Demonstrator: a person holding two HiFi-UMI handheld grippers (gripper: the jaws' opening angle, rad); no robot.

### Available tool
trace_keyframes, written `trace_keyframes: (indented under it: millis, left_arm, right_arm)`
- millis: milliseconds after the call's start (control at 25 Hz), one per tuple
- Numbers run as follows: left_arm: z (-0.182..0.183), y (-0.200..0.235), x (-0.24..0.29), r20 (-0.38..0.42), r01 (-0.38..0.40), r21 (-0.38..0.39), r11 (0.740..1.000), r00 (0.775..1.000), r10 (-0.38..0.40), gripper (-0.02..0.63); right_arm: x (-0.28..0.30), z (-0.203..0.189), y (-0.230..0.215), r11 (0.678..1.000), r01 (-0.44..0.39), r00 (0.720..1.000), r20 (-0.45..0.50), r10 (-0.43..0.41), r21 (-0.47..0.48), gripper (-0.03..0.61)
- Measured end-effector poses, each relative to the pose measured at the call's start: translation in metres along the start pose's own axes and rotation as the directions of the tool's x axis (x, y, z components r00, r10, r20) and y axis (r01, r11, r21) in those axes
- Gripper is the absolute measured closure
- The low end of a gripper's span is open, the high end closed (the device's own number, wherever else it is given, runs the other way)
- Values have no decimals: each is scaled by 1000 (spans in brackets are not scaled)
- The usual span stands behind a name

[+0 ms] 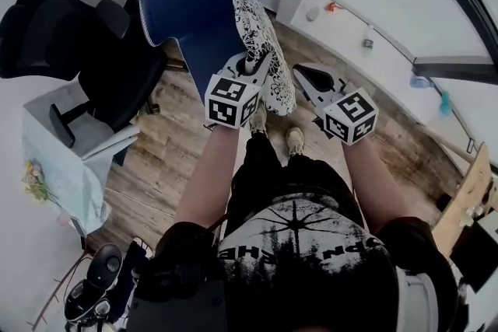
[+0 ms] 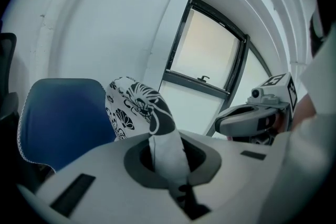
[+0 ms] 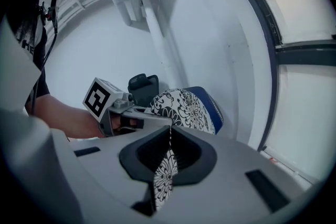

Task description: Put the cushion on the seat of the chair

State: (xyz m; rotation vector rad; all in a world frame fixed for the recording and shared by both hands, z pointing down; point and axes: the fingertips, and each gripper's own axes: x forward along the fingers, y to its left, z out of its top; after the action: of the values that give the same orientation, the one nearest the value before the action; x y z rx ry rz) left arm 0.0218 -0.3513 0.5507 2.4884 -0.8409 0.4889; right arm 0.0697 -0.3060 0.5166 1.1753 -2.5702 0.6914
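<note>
The cushion (image 1: 263, 43), white with a black flower print, hangs on edge in front of the blue chair (image 1: 194, 4), over the near side of its seat. My left gripper (image 1: 261, 68) is shut on its lower left edge. My right gripper (image 1: 299, 75) is shut on the lower right edge. In the left gripper view a fold of cushion (image 2: 134, 107) cloth runs into the closed left gripper (image 2: 170, 165), with the blue chair (image 2: 60, 118) behind. In the right gripper view the right gripper (image 3: 167, 165) pinches a thin flap of the cushion (image 3: 184, 105).
A black office chair (image 1: 70, 35) stands left of the blue one. A table with a pale cloth (image 1: 62, 167) is at the left, over the wooden floor (image 1: 156, 183). White window wall (image 1: 373, 35) runs along the right. The person's shoes (image 1: 294, 140) are just below the cushion.
</note>
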Motion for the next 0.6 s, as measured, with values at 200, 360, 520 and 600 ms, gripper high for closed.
trace_keyframes:
  millis: [200, 360, 520, 600]
  left_arm:
    - [-34, 32, 13, -35, -20, -37, 999, 999, 19, 591]
    - [-72, 69, 9, -73, -68, -92, 993, 995, 62, 591]
    - [-122, 117, -6, -110, -126, -174, 977, 988, 108, 591]
    - [-147, 141, -15, -143, -174, -202, 964, 979, 147, 591]
  right_arm:
    - [35, -23, -5, 999, -22, 1000, -12, 23, 45, 558]
    - [65, -42, -7, 997, -47, 999, -15, 49, 68, 558]
    - [101, -61, 5, 992, -97, 994, -36, 100, 76, 558]
    - [118, -71, 13, 988, -129, 990, -44, 133, 79, 558]
